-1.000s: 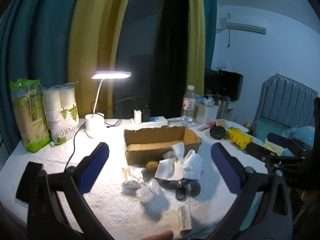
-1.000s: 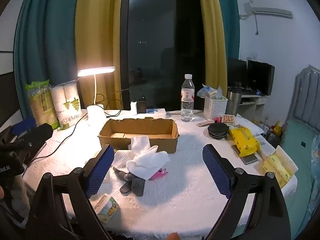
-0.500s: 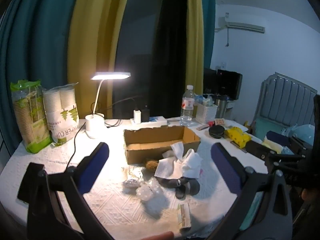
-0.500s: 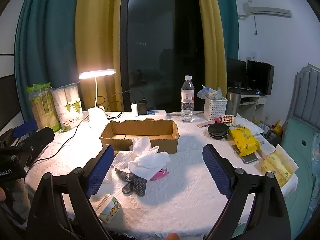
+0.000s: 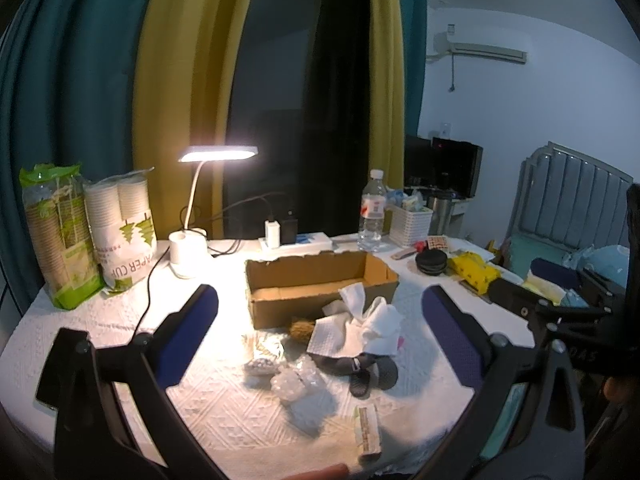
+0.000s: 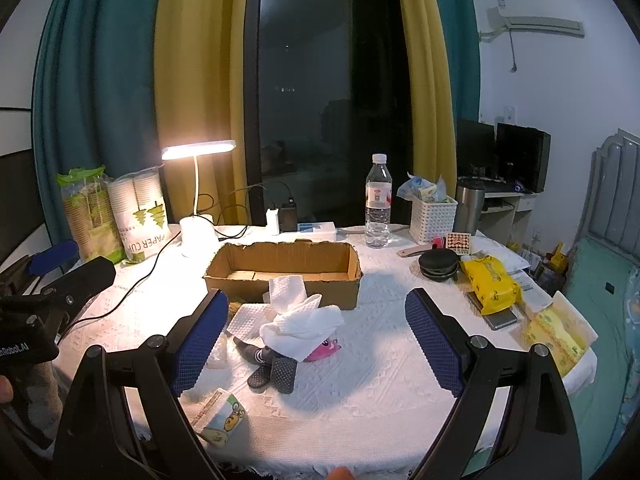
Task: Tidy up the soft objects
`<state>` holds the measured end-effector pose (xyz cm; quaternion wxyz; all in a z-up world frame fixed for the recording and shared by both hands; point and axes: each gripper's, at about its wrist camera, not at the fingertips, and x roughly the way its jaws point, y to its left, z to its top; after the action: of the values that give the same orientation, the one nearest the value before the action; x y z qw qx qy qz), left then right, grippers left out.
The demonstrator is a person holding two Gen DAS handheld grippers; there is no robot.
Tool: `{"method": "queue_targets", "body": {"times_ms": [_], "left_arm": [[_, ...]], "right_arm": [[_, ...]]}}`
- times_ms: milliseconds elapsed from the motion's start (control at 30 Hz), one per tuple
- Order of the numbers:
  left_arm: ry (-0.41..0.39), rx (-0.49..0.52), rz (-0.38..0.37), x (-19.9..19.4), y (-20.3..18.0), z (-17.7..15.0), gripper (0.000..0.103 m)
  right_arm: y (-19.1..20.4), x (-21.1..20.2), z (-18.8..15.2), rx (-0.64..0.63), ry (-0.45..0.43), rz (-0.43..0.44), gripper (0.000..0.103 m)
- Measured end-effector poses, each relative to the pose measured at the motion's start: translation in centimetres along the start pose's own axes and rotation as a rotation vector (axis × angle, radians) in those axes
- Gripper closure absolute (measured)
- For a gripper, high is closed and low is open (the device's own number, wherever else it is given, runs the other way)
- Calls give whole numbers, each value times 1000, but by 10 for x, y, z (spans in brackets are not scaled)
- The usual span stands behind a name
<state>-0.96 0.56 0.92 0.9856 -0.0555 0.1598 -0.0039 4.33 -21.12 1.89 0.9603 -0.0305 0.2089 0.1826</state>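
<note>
Barely begun, by the look of it; open brown cardboard box seemingly empty; crumpled white tissues, small black slippers and pink soft toy heaped just before it; left gripper and right gripper both spread wide, grasping nothing.

A lit desk lamp stands at the left of the frame, two sleeves of paper cups further left. Mid-frame — a water bottle beside a white basket. At right, a yellow packet lies near a black round case.
</note>
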Motion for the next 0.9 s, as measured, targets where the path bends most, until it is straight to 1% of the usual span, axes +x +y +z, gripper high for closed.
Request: {"method": "queue_targets", "body": {"times_ms": [900], "left_arm": [[0,-2,-11,-3,-6,-1,0]], "right_arm": [[-1,-2,1,2,-2,3,11]]}}
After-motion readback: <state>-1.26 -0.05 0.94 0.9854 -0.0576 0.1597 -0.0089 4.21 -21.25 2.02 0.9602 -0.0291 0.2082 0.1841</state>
